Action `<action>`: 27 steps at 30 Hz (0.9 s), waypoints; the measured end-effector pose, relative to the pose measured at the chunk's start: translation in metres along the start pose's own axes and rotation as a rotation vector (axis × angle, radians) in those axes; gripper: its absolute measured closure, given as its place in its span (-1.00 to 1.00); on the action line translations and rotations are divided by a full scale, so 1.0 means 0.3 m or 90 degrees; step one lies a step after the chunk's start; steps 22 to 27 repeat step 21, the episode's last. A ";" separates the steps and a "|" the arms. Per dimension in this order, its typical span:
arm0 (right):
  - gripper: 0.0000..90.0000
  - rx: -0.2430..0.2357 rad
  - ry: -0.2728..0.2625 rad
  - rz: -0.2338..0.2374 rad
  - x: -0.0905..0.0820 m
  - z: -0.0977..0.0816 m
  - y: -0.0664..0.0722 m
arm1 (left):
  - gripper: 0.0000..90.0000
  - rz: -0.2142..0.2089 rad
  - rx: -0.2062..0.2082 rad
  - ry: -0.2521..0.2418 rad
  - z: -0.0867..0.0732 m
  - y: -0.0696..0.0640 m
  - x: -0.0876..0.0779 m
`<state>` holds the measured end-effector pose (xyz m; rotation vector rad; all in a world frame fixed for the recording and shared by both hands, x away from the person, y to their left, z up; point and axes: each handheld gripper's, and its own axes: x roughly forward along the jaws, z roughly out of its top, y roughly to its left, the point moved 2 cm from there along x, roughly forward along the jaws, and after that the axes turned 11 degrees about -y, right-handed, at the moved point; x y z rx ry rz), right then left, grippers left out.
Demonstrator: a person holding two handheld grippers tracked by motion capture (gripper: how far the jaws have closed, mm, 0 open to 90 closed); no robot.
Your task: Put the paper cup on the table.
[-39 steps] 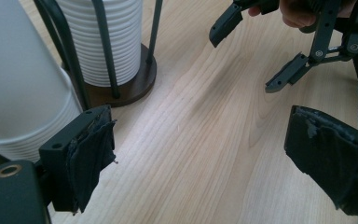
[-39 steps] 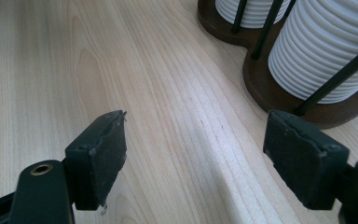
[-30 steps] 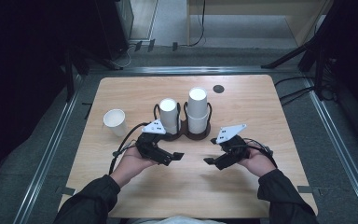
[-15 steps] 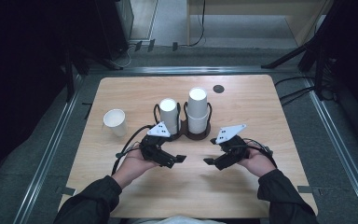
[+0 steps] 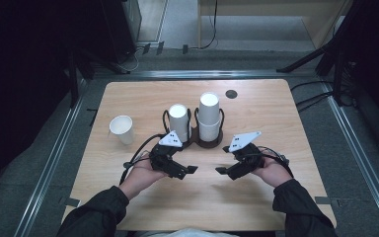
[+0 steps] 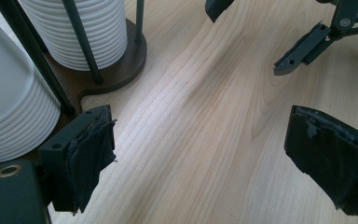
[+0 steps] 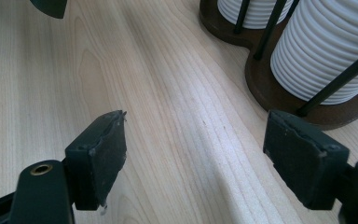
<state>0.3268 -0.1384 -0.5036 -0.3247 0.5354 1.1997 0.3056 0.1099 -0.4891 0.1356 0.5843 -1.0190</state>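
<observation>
Cup stacks [image 6: 9, 112] cropped by the top and left edges in left gripper view, tops out of frame. Same in right gripper view: stacks [image 7: 326, 51] cut at top and right. Small dark disc [image 5: 231, 94] on the table [image 5: 276, 197] too small to identify. Person's forearms [image 5: 94, 215] cut by bottom edge.

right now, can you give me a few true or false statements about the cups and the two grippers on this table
1. Both grippers are open and hold nothing. True: left gripper, right gripper.
2. A single cup stands apart, left of the rack. True.
3. The cup lies on its side. False: it stands upright, mouth up.
4. The two stacks in the rack are equally tall. False: the right stack is taller than the left stack.
5. The right gripper touches the rack. False: it sits apart.
</observation>
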 end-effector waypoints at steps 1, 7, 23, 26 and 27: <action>-0.52 0.000 0.000 0.000 0.000 0.000 0.000 | -0.81 -0.001 -0.001 -0.002 0.000 -0.001 0.000; -0.52 0.000 -0.002 0.000 -0.002 0.000 -0.002 | -0.81 0.004 0.010 -0.002 0.000 -0.002 -0.001; -0.52 -0.005 -0.003 -0.001 -0.004 0.000 -0.003 | -0.81 0.036 0.035 0.015 -0.018 0.012 0.012; -0.52 -0.005 -0.003 -0.001 -0.004 0.000 -0.003 | -0.81 0.036 0.035 0.015 -0.018 0.012 0.012; -0.52 -0.005 -0.003 -0.001 -0.004 0.000 -0.003 | -0.81 0.036 0.035 0.015 -0.018 0.012 0.012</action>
